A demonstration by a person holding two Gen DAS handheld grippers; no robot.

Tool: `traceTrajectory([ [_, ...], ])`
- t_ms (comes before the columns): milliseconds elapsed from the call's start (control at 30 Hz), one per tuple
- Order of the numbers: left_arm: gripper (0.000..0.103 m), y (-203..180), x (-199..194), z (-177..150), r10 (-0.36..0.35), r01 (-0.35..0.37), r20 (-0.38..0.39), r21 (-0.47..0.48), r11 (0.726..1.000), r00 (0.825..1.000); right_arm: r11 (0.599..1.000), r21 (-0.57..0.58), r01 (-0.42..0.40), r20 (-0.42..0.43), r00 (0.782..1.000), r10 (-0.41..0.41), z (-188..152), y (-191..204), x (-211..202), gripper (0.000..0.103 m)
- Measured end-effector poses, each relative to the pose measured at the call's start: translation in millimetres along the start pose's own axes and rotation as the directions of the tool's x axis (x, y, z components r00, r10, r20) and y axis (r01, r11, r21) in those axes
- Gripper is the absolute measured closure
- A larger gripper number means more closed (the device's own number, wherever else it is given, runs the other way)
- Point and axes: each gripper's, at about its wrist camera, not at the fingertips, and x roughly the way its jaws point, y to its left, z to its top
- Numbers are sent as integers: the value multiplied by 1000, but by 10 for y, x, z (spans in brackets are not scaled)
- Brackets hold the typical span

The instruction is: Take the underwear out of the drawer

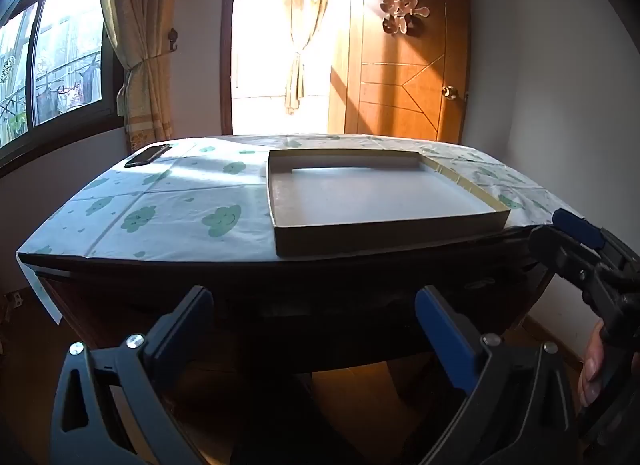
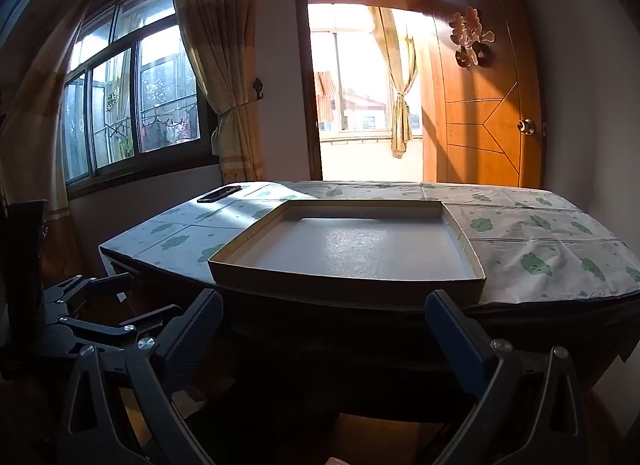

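Both claws hang in front of a dark wooden worktop point(image 1: 280, 285) and neither holds anything. The left claw point(image 1: 314, 329) is spread wide, its blue pads well apart, with only the shadowed front of the worktop showing between them. The right claw point(image 2: 324, 333) is spread just as wide and is likewise empty. The underwear is not in view in either picture, and the drawer itself is hard to make out: the front below the worktop edge is in deep shadow, and I cannot tell a handle or a seam from it. By my reading the drawer sits in that dark front, closed, straight ahead of both claws and a little below the cloth point(image 1: 168, 205) that covers the top. If so, its long axis runs side to side, across the line of both claws, so a pull toward the person would open it. On the cloth lies a shallow empty box point(image 2: 348, 289), its near wall at the front edge, and a phone point(image 1: 146, 155) rests at the far left corner, well apart from the box. The box lies straight ahead of the right claw and to the right of the left claw's line. Which claw is nearer to the drawer front I cannot tell.
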Motion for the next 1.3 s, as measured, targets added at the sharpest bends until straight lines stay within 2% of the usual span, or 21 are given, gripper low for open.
traceTrajectory([
  [1300,0,65,8,-1,5,-5,17,-12,1000,1000,1000,2,-3,-7,1000,3,-22,27,11,1],
])
